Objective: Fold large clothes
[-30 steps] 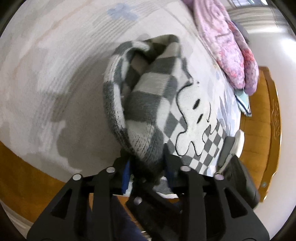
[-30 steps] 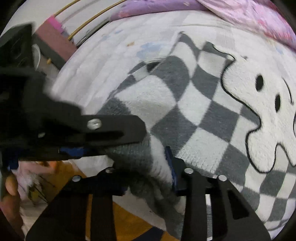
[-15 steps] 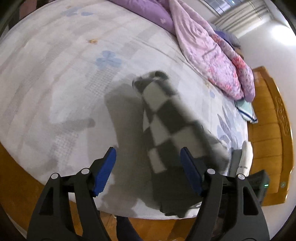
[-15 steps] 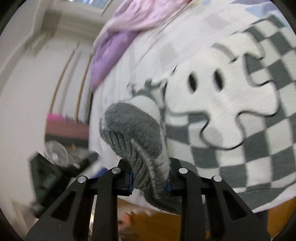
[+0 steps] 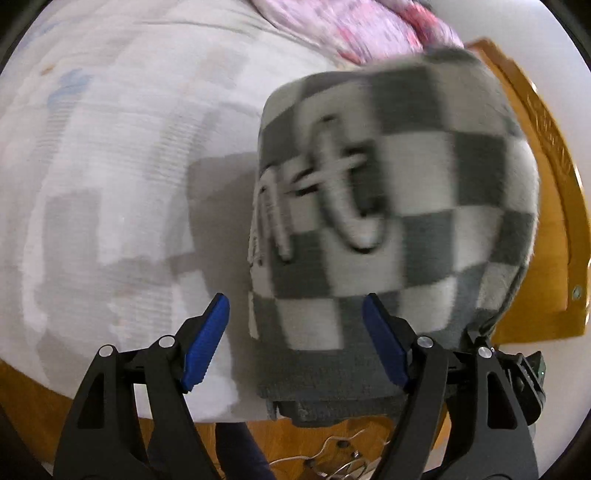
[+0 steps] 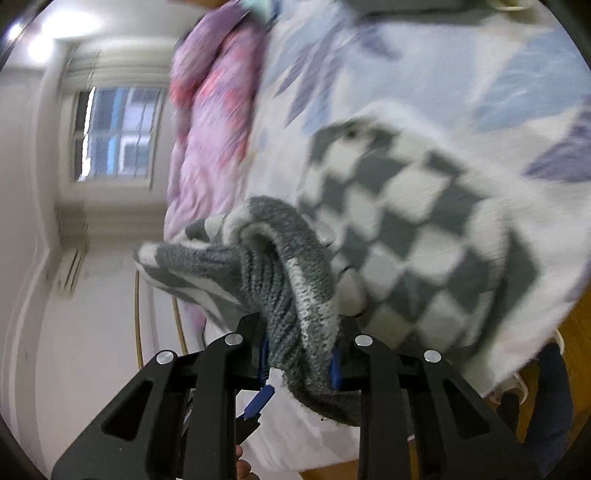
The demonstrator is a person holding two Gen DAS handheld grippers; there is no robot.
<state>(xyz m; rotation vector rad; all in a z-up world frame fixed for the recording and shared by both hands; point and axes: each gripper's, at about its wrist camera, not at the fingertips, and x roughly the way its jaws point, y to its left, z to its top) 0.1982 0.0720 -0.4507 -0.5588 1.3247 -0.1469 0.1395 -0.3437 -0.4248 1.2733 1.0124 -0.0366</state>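
1. While the right tool [image 6: 299, 354] is clamped narrow on a bunched, ribbed grey edge of the checked sweater [image 6: 406, 229], the left tool [image 5: 295, 332] stands wide, its blue pads [image 5: 207, 339] pressing on nothing, though sweater cloth hangs in the gap nearer the 3 o'clock pad.

2. In the right wrist view the pinched edge rises from the jaws towards 12 o'clock, and the rest of the garment trails off to about 2 o'clock, draped over the pale patterned bed sheet [image 6: 461, 74].

3. In the left wrist view the sweater fills the frame from centre to 3 o'clock as a rounded, doubled-over mass with a blurred white outlined figure on its face; its lower hem hangs past the bed's edge at about 6 o'clock, above the wooden floor [image 5: 369, 435].

4. Long axis: in this view the folded bundle runs roughly from 6 o'clock up to 1 o'clock, its far end towards the pink quilt [image 5: 351, 26]. Blur keeps me from telling collar from hem.

5. Progress, as I judge it: the garment looks folded at least once, since checked layers lie on one another, but it is not lying flat or squared.

6. What looks left: lay the held edge down, smooth the layers, and make any last fold so the bundle rests neatly on the bed.

7. Beyond the bed, a window [image 6: 114, 133] sits at 10 o'clock in the right wrist view.
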